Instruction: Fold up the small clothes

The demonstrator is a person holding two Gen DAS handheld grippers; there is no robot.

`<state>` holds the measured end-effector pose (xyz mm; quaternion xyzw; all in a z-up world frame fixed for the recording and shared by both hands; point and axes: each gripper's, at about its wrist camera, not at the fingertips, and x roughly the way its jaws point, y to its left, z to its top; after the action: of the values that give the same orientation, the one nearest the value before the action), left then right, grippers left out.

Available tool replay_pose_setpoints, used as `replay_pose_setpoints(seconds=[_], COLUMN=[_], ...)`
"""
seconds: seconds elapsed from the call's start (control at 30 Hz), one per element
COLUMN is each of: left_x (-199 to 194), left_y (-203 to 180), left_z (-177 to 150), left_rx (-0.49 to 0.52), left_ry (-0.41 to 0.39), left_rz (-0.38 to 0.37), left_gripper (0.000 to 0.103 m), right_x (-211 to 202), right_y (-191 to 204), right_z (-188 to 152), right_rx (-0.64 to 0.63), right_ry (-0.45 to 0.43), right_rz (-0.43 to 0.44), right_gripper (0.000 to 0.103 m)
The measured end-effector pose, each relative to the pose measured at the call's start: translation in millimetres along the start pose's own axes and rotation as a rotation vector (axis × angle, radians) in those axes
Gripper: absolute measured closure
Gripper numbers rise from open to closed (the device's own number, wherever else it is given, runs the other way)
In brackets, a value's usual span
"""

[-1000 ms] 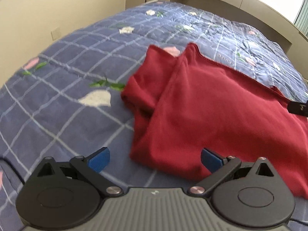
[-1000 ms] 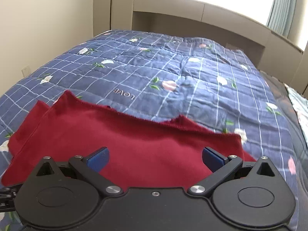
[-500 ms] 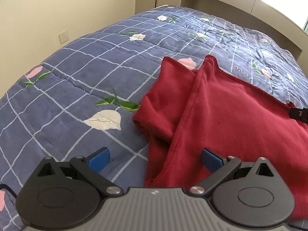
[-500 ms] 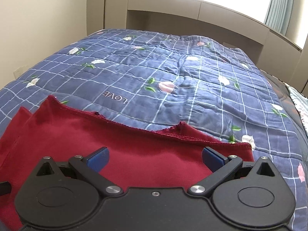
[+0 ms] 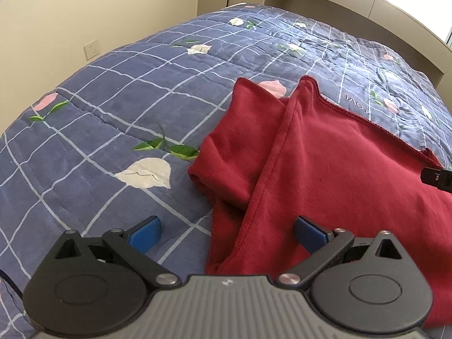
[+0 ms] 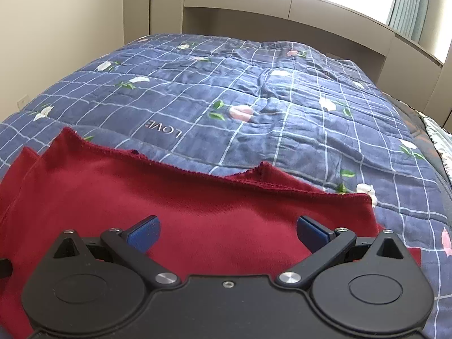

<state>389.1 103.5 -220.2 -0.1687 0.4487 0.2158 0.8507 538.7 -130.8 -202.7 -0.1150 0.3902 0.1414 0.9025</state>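
A dark red garment lies on the bed, its left part folded over a bunched sleeve. It also fills the lower part of the right wrist view. My left gripper is open and empty, low over the garment's near left edge, one blue pad over the quilt, the other over red cloth. My right gripper is open and empty above the middle of the garment. Its black tip shows at the right edge of the left wrist view.
The bed is covered by a blue checked quilt with flower prints. A beige wall with a socket stands to the left. A beige headboard shelf runs along the far end, under a bright window.
Both grippers have pulled back and risen a little. The left wrist view has swung left, so the garment sits further right in it. Both grippers stay open.
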Motion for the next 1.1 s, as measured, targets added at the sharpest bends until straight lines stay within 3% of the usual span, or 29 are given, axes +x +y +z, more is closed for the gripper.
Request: replay_pose_setpoints(seconds=[0.4, 0.8, 1.0, 1.1], left_x=[2, 4, 5, 5], left_y=[1, -1, -1, -1], left_z=[-1, 2, 2, 2], left_rx=[-0.007, -0.005, -0.004, -0.005], left_ry=[0.01, 0.024, 0.031, 0.033], left_rz=[0.0, 0.012, 0.007, 0.005], left_gripper=[0.0, 0.0, 0.0, 0.0], right_x=[-8, -61, -66, -70], right_y=[2, 17, 35, 37], right_z=[-26, -80, -110, -119], right_rx=[-0.023, -0.089, -0.186, -0.163], right_ry=[0.029, -0.105, -0.097, -0.116], right_rz=[0.014, 0.062, 0.027, 0.016], right_gripper=[0.001, 0.001, 0.001, 0.001])
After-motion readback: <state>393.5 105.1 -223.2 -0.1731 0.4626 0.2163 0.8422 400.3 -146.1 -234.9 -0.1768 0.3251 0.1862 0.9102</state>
